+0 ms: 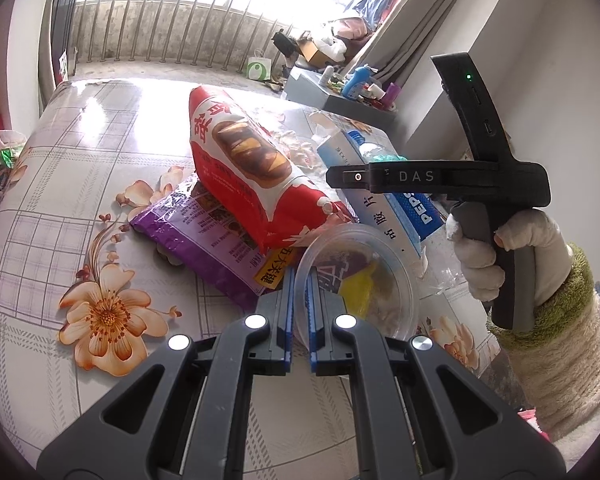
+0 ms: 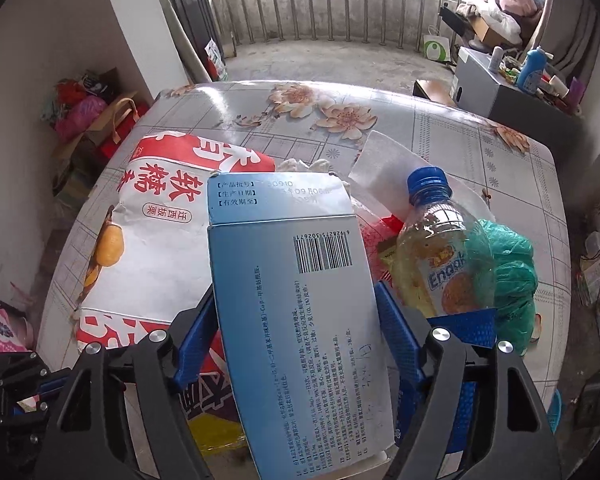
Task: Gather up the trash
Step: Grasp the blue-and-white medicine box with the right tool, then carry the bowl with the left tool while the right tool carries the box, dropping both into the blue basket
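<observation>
Two grippers over the floral table [image 1: 100, 184]. Leftmost item?

— Purple snack packet [image 1: 204, 240], lying flat, with the red-and-white bread bag [image 1: 244, 168] leaning on it, long axis rising away toward the balcony railing.

— Left gripper [image 1: 299, 304]?

— Blue pads pressed together on the rim of the clear plastic bowl [image 1: 360, 276], which is tipped on edge, mouth facing right.

— Further right?

— Blue medicine box [image 2: 296, 312], long axis running away from the right gripper [image 2: 300, 320], flap end farthest. It lies between that gripper's spread fingers [image 2: 192, 344]; contact on either side I cannot tell.

— Beyond it?

— Plastic bottle [image 2: 444, 256], blue cap pointing up and away, beside a green bag [image 2: 512, 272].
</observation>
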The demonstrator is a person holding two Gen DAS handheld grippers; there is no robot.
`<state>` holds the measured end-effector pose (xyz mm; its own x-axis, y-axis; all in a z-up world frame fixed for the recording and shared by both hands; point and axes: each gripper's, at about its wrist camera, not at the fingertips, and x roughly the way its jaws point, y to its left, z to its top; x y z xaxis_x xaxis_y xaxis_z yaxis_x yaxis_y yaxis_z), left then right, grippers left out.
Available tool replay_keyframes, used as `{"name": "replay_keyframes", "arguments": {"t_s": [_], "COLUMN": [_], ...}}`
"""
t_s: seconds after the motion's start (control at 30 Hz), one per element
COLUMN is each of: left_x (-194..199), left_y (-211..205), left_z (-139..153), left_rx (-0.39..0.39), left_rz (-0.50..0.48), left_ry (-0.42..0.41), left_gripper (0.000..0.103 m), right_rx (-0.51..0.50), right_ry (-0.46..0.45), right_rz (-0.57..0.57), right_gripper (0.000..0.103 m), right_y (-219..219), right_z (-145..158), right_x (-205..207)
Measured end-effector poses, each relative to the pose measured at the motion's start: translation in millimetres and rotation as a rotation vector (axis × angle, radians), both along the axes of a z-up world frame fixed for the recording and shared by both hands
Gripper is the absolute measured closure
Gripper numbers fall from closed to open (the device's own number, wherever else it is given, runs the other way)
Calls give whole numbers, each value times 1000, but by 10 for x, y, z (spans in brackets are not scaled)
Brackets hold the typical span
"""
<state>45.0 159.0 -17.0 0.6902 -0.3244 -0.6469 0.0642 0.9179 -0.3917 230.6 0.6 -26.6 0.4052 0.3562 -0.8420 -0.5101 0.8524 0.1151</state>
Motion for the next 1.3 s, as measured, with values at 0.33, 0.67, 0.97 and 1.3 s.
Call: {"name": "replay_keyframes", "arguments": {"t_s": [0.33, 0.67, 0.97, 1.3], "left_x": [-184, 540, 1366, 1902], "left_y": [-298, -1654, -3765, -5730], "left_z": [364, 959, 875, -193], "left_rx": [-8, 33, 141, 316], "left_rz": [-87, -417, -751, -881], "left_ry": [-43, -80, 100, 281], "left_gripper": [99, 99, 99, 99], "right_rx": [373, 355, 370, 401], "right_ry": [-152, -418, -379, -203], "right_rz": [-157, -566, -979, -1227], "right_gripper": [31, 31, 30, 27], "right_y": [-1164, -2825, -4191, -5380], "right_z": [801, 1156, 523, -594], "right_x": [-721, -1576, -1923, -1397]}}
